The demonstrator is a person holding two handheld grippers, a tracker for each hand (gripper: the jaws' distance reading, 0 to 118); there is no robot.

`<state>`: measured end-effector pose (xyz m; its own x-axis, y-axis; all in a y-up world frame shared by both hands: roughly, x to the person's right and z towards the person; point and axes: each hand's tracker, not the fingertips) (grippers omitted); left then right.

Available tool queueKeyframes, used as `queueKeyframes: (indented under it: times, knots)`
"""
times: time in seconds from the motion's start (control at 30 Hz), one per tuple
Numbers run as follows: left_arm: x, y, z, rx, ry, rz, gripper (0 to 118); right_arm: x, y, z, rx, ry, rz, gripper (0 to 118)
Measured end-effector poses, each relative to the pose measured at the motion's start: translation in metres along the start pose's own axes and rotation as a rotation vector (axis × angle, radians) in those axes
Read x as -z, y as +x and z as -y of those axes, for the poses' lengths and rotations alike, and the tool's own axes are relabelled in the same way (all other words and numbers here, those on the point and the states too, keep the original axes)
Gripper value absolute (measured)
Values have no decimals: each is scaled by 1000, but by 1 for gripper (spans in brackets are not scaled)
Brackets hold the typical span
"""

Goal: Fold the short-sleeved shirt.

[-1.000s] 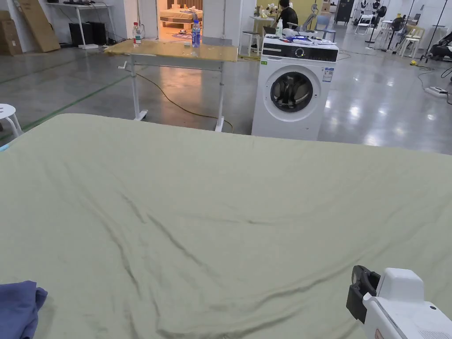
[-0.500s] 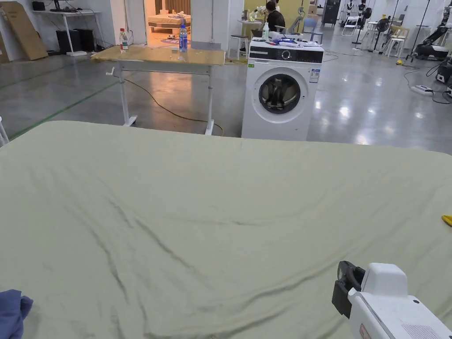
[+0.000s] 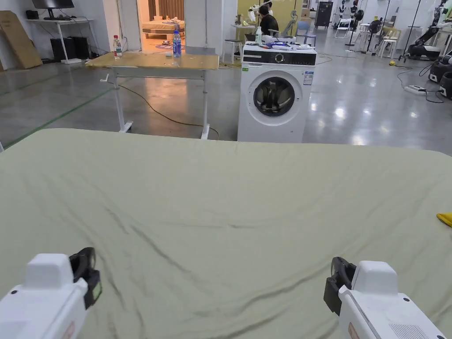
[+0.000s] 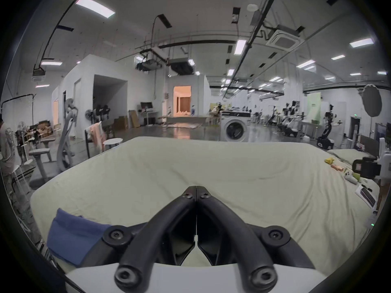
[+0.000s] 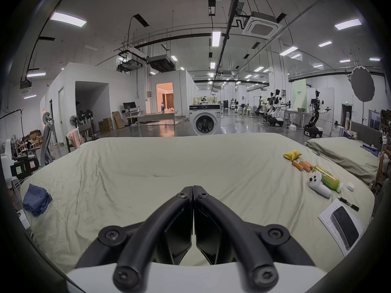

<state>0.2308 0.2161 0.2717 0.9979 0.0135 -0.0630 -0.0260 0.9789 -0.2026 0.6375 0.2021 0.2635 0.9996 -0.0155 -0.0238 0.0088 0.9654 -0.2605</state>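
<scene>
1. Shirt (image 5: 37, 199) first: the blue short-sleeved one lay folded in a small bundle at the far left edge of the bed (image 3: 229, 194), on the pale green sheet. From my left gripper view it sat just left of and below the jaws (image 4: 69, 237), apart from them.
2. My left gripper (image 4: 196, 188) was clenched, jaw tips pressed together with nothing between them, held above the sheet. In the head view its white body (image 3: 48, 291) came in at the lower left corner.
3. Across the middle the sheet was bare and creased, with long wrinkles running toward me.
4. Beyond the far edge stood a wooden-topped table (image 3: 154, 62) carrying two bottles, and to its right a white washing machine (image 3: 273, 95) with a round door.
5. My right gripper (image 5: 193, 187) was likewise clenched on nothing, tips meeting over the sheet. Its white body (image 3: 379, 300) showed at the lower right of the head view.
6. Well to the right on the bed I saw a yellow packet (image 5: 293, 154), some orange tubes (image 5: 302, 166), a green bottle (image 5: 326, 179) lying on its side with a white controller (image 5: 318, 184) touching it, and a phone (image 5: 344, 226) resting on a sheet of paper.
</scene>
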Motion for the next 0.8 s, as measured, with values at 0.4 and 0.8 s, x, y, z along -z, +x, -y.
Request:
queueKeyframes:
  times: [0.4,0.8]
  knots:
    - [9,77,1,57,92,20,0,-1,-15,-10,-19,68,33,0]
    - [5,74,3,45,119,-9,0,-1,-23,-9,-37,98,52,0]
